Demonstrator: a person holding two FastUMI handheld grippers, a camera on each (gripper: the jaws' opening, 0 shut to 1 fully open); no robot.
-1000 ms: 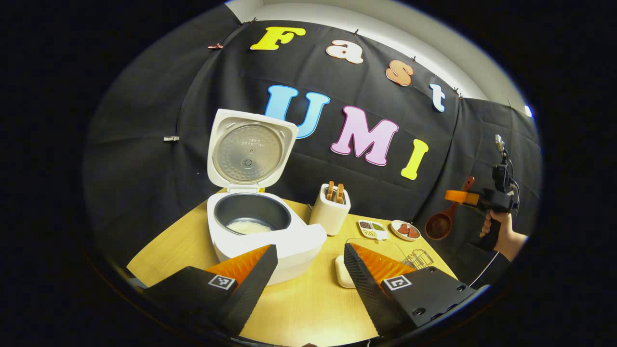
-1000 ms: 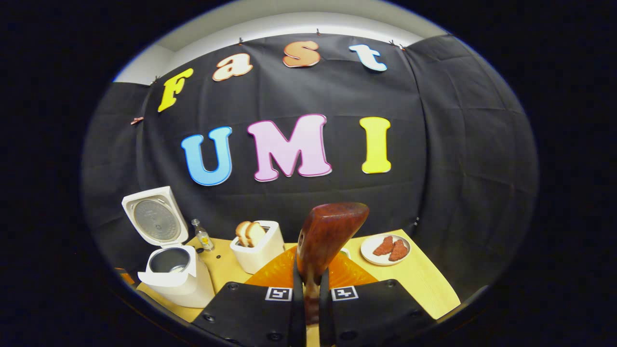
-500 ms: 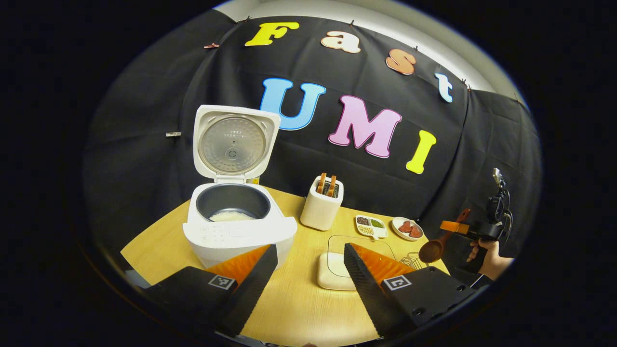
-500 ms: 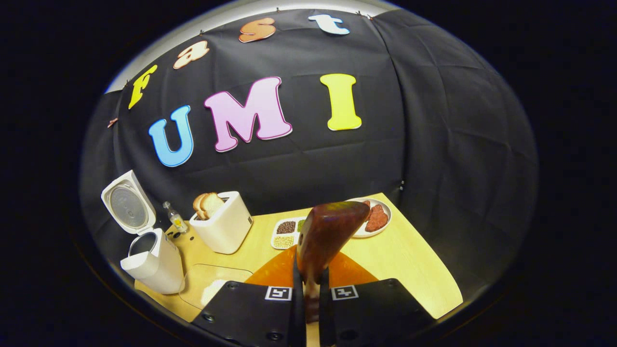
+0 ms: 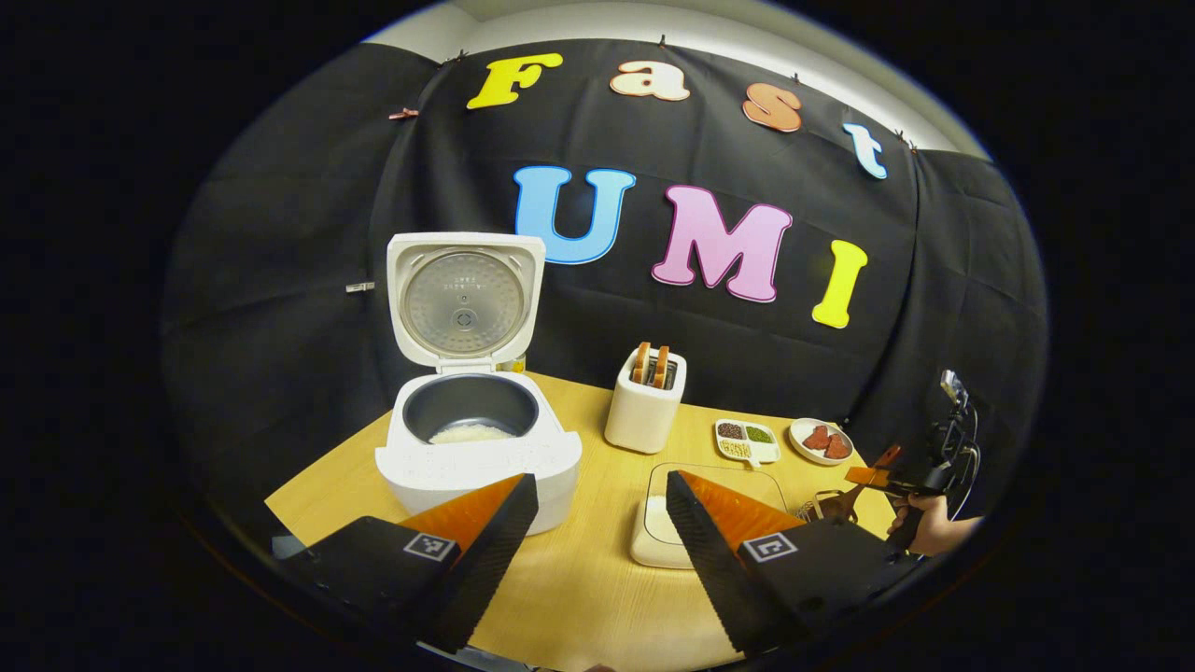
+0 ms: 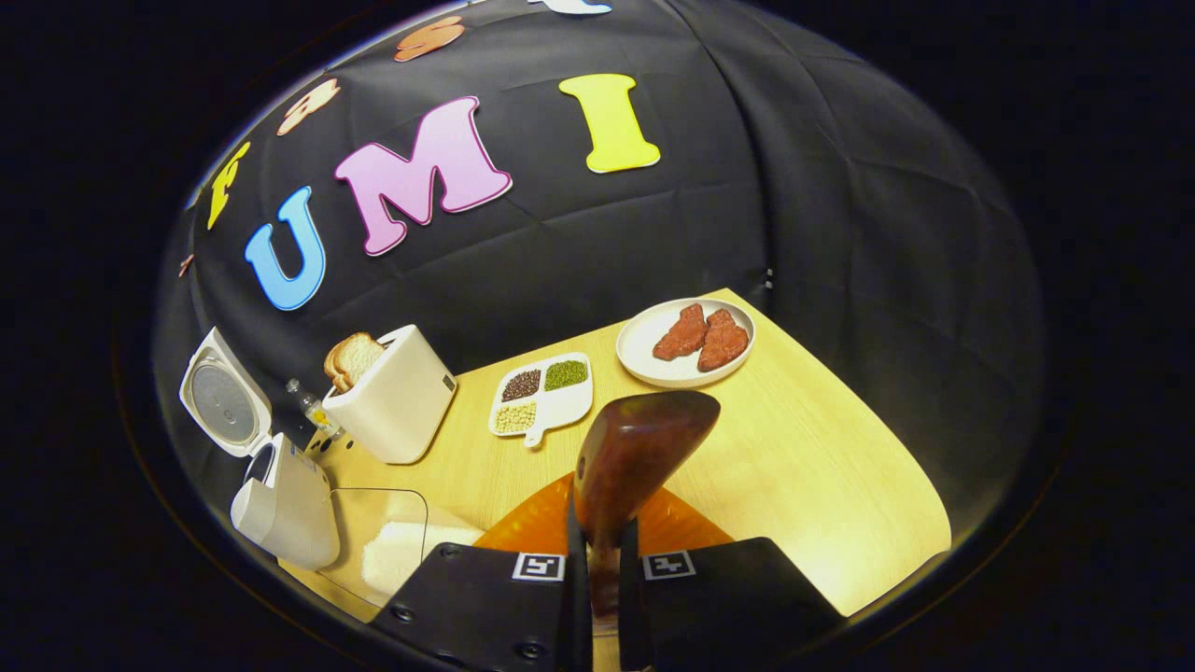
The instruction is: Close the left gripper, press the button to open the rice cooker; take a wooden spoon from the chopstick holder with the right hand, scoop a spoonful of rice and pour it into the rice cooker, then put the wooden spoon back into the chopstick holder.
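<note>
Your right gripper (image 6: 597, 569) fingers pinch the brown wooden spoon (image 6: 630, 457); your left gripper (image 5: 597, 509) gapes empty, just before the open white rice cooker (image 5: 476, 448).

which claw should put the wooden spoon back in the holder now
Right. The right claw is shut on the wooden spoon, low by the wire holder. The left claw is open, holding nothing.
</note>
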